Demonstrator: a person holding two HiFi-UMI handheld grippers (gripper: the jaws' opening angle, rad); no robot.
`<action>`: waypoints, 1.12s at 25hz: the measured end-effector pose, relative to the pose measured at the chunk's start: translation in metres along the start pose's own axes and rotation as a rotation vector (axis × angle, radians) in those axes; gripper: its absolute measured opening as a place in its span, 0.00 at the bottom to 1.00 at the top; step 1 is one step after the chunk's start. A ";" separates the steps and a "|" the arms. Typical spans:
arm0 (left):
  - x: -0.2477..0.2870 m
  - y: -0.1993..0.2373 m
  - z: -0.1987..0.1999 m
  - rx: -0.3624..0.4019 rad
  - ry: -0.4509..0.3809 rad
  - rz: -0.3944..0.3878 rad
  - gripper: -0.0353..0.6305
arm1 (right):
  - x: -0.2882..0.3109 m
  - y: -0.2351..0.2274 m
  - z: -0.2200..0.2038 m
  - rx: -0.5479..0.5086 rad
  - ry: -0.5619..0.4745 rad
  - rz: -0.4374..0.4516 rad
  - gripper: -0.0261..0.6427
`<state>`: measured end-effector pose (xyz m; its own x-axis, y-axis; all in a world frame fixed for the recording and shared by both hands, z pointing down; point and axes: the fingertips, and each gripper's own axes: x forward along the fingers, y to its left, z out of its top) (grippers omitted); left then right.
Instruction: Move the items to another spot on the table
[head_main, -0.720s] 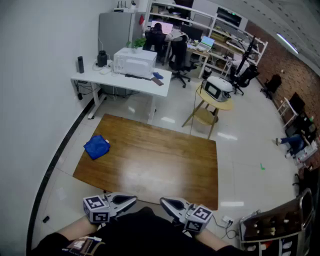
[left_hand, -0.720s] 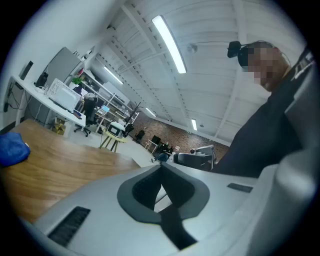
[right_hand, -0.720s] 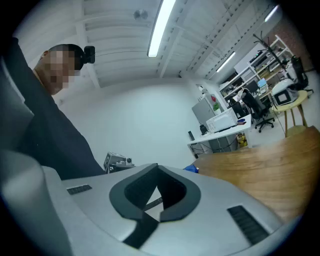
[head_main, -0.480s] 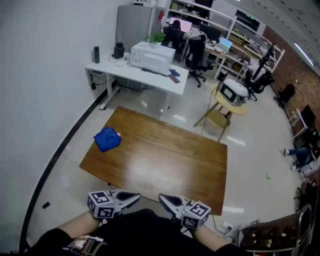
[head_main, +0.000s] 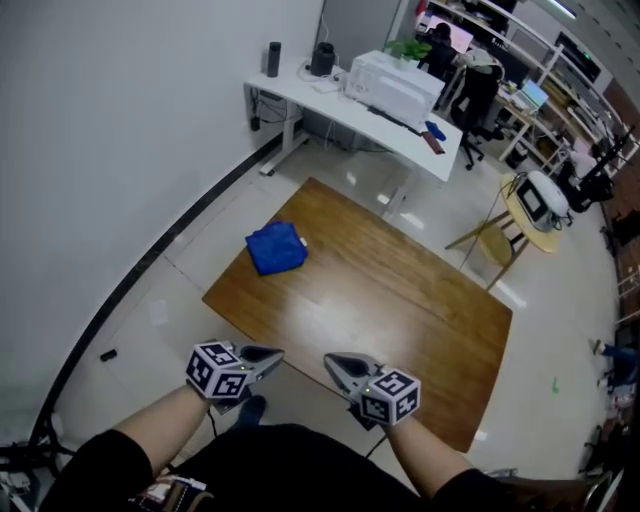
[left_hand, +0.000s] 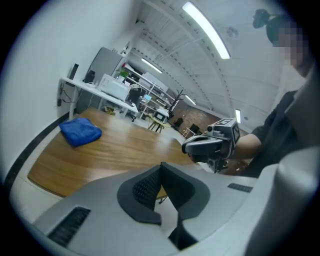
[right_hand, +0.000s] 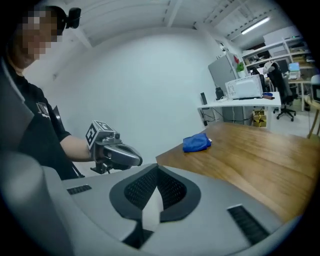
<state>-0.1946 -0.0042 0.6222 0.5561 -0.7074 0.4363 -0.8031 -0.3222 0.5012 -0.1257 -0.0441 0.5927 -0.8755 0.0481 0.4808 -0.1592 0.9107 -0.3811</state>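
Note:
A crumpled blue cloth (head_main: 276, 247) lies near the far left corner of the bare wooden table (head_main: 400, 300). It also shows as the blue cloth (left_hand: 80, 132) in the left gripper view and the blue cloth (right_hand: 196, 143) in the right gripper view. My left gripper (head_main: 276, 354) and right gripper (head_main: 331, 361) hover side by side in front of the table's near edge, well short of the cloth. Both have their jaws together with nothing in them. Each one shows in the other's view: the right gripper (left_hand: 192, 146), the left gripper (right_hand: 134, 159).
A white desk (head_main: 350, 110) with a white machine (head_main: 392, 85) stands beyond the table by the left wall. A small round yellow table (head_main: 530, 210) with an appliance is at the right. A cable runs along the floor at the left wall. Office desks and chairs fill the back.
The head view has swung left and down, so the table and cloth sit further right and closer in the picture. Both grippers stay shut and side by side before the near edge.

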 end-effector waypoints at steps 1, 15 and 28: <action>-0.003 0.017 0.003 0.000 0.016 0.021 0.04 | 0.015 -0.006 0.005 -0.003 0.016 -0.008 0.03; 0.032 0.160 0.040 -0.036 0.143 0.226 0.04 | 0.124 -0.094 0.034 0.033 0.111 -0.088 0.03; 0.090 0.260 0.085 0.156 0.329 0.352 0.04 | 0.177 -0.116 0.037 0.003 0.164 -0.069 0.03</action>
<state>-0.3718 -0.2056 0.7284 0.2640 -0.5621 0.7838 -0.9624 -0.2080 0.1749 -0.2785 -0.1563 0.6928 -0.7766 0.0517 0.6279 -0.2184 0.9127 -0.3453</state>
